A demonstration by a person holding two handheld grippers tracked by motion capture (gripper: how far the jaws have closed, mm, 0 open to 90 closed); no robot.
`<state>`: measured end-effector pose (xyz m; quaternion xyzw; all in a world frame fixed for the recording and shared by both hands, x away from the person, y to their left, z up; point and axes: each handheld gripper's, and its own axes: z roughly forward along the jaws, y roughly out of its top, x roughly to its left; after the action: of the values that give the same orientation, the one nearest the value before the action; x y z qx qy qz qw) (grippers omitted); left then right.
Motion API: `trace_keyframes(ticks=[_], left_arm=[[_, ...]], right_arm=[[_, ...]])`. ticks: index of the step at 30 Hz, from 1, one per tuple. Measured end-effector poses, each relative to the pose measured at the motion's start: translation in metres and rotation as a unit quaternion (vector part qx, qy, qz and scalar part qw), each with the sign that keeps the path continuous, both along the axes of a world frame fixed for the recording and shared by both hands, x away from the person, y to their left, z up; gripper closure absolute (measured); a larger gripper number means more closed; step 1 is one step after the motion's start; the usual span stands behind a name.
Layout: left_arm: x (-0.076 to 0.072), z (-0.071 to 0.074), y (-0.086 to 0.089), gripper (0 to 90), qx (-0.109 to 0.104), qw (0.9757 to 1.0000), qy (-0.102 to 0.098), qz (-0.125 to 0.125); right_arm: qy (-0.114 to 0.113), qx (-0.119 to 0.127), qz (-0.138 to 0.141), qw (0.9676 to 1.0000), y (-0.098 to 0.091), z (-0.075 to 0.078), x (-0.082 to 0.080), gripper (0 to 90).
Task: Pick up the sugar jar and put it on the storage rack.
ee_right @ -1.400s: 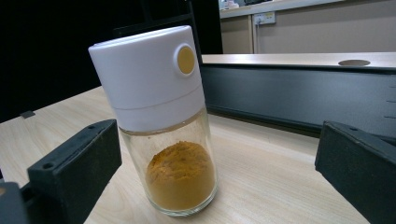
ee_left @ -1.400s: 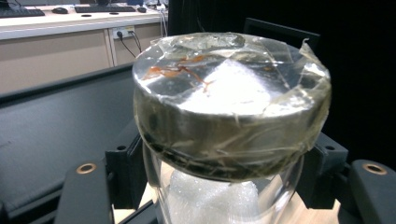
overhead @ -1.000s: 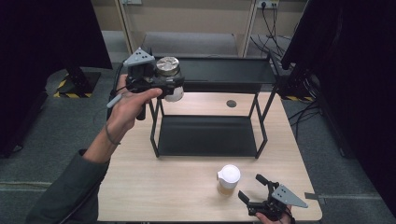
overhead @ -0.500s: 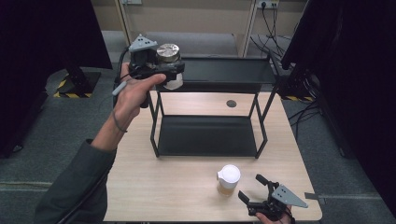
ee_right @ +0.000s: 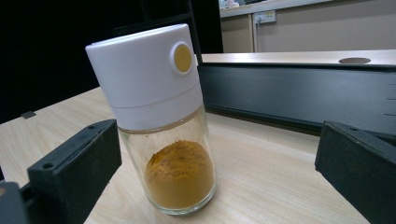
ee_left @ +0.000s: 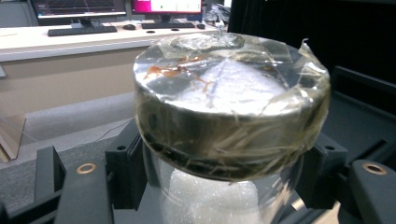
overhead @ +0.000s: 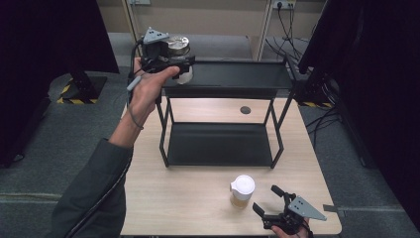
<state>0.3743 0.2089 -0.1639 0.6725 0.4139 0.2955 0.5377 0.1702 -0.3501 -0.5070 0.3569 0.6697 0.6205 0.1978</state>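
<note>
left claw (overhead: 173,62): clamped on jar (overhead: 178,47) below its metal lid, white stuff inside
jar: held up at the rack's (overhead: 233,79) top shelf, left end
right claw (overhead: 275,206): jaws wide apart, gripping nothing, low over the bench (overhead: 188,198) near edge
spice jar (overhead: 242,190): upright on bench just beside right claw, white cap, yellow powder, in front of rack

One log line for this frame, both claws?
left claw: shut on jar, at rack top shelf | right claw: open, by spice jar
</note>
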Motion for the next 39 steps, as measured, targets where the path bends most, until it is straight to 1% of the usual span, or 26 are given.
trace_keyframes(ticks=[2, 9, 18, 25, 30, 31, 32, 33, 34, 35, 36, 37, 39], left_arm=[[0.002, 0.001, -0.003, 31.2, 0.005, 1.0000, 0.000, 0.005], [0.012, -0.005, -0.011, 31.2, 0.010, 0.9998, 0.001, 0.019], [0.020, -0.012, -0.021, 31.2, 0.019, 0.9994, 0.005, 0.030], [0.020, -0.014, -0.026, 31.1, 0.027, 0.9991, -0.003, 0.033], [0.018, -0.017, -0.028, 30.8, 0.025, 0.9989, -0.007, 0.038], [0.017, -0.018, -0.029, 29.9, 0.026, 0.9988, -0.009, 0.040], [0.016, -0.018, -0.029, 24.5, 0.020, 0.9989, -0.007, 0.042], [0.016, -0.018, -0.029, 20.3, 0.020, 0.9989, -0.007, 0.042], [0.016, -0.018, -0.029, 17.1, 0.015, 0.9989, -0.005, 0.044], [0.015, -0.018, -0.030, 17.1, 0.013, 0.9987, -0.003, 0.049], [0.013, -0.018, -0.031, 13.8, 0.010, 0.9985, -0.004, 0.053], [0.010, -0.018, -0.032, 7.4, 0.005, 0.9982, -0.004, 0.059], [0.009, -0.018, -0.032, 2.3, 0.005, 0.9981, -0.004, 0.060]], right_arm=[[0.000, 0.000, 0.000, 1.0000, 0.000, 0.000, 0.000, 0.6], [0.002, 0.003, 0.001, 1.0000, -0.001, 0.000, 0.000, 0.6], [0.003, 0.004, 0.002, 1.0000, -0.001, -0.001, 0.001, 0.6], [0.003, 0.005, 0.003, 1.0000, -0.002, -0.001, 0.001, 0.6], [0.003, 0.005, 0.004, 1.0000, -0.001, -0.001, 0.001, 0.6], [0.003, 0.005, 0.004, 1.0000, -0.001, -0.001, 0.001, 0.6], [0.003, 0.005, 0.004, 1.0000, -0.001, -0.001, 0.001, 0.6], [0.004, 0.005, 0.004, 1.0000, -0.001, -0.001, 0.001, 0.6], [0.003, 0.004, 0.004, 1.0000, -0.001, -0.001, 0.001, 0.6], [0.003, 0.004, 0.004, 1.0000, -0.001, -0.001, 0.001, 0.6], [0.003, 0.004, 0.004, 1.0000, -0.001, -0.001, 0.001, 0.6], [0.003, 0.005, 0.004, 1.0000, -0.001, -0.001, 0.001, 0.6], [0.003, 0.004, 0.005, 1.0000, -0.001, -0.001, 0.001, 0.6]])
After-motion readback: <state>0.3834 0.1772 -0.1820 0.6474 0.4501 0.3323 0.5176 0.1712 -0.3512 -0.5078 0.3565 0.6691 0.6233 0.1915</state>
